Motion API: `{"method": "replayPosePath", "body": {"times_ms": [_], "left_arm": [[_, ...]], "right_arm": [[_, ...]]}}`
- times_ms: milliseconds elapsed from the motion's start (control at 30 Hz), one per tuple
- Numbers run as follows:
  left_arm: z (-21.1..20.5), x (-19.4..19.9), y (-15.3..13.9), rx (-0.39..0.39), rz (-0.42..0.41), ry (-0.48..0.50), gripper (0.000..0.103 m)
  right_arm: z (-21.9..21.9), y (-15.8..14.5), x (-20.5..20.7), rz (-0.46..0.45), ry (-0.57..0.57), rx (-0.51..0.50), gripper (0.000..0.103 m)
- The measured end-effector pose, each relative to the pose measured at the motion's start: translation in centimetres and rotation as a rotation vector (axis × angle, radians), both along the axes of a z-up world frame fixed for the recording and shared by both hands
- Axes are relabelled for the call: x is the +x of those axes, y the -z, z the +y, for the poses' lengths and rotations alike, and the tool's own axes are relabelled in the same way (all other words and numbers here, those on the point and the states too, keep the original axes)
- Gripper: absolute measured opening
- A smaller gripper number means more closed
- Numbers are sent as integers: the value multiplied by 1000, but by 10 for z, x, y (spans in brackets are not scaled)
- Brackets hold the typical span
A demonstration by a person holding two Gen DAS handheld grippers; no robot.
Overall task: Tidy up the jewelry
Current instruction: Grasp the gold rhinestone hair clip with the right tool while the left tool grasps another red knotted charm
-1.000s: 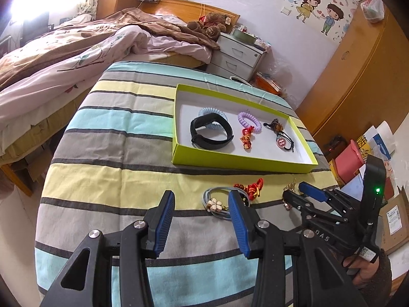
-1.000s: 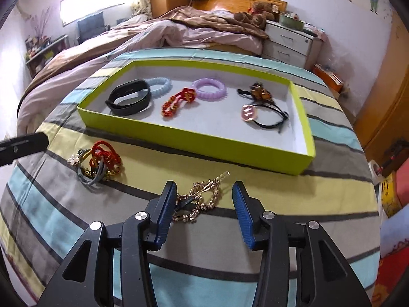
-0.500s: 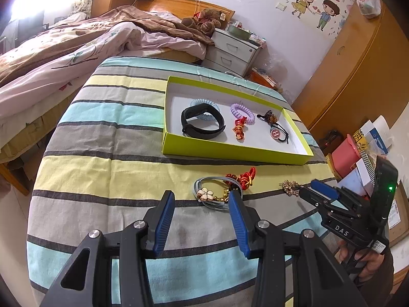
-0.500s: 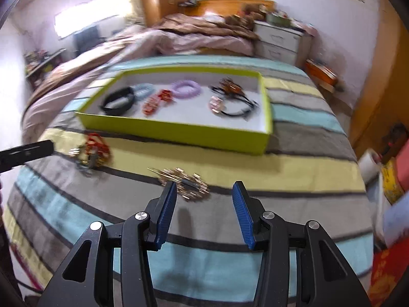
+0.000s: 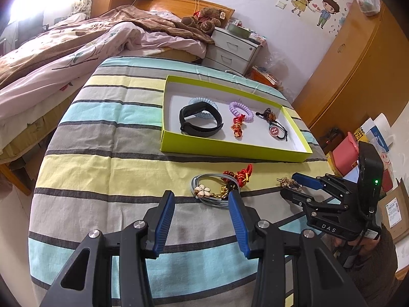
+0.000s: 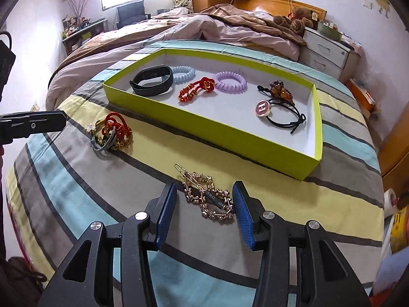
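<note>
On the striped counter [image 6: 76, 179], the green tray [image 6: 230, 138] runs 10 to 4 o'clock. The right tool [image 6: 204, 204] gapes around the gold hair clip [image 6: 208, 199], untouched, axis 11 to 5; lettering perhaps "DAS". The left tool [image 5: 202, 204] is half-open, empty.

Gold hair clips [image 6: 208, 197] loose on striped cloth, red-and-grey bracelet pile [image 6: 112, 133] nearby, black band [image 6: 152, 80], coil ties, hair ties in green tray [image 6: 204, 130]
</note>
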State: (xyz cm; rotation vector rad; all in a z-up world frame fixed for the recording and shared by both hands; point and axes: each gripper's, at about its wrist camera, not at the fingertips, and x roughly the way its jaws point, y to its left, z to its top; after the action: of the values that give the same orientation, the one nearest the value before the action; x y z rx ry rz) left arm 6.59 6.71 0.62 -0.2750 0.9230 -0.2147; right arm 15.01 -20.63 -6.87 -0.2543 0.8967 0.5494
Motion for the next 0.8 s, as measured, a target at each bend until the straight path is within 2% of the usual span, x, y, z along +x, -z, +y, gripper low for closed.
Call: {"method": "replayPosePath", "body": {"times_ms": [167, 233, 600, 800], "left_arm": [[-5, 0, -3, 7, -5, 10, 43], [-9, 1, -3, 11, -4, 17, 43], [-38, 18, -4, 33, -7, 91, 43], [-59, 32, 1, 81, 7, 126, 43]], "right_arm": [[-2, -1, -2, -7, 20, -4, 46], [-3, -2, -3, -18, 34, -12, 37], [-12, -8, -8, -36, 60, 24, 37], [-17, -12, -10, -51, 73, 47, 37]]}}
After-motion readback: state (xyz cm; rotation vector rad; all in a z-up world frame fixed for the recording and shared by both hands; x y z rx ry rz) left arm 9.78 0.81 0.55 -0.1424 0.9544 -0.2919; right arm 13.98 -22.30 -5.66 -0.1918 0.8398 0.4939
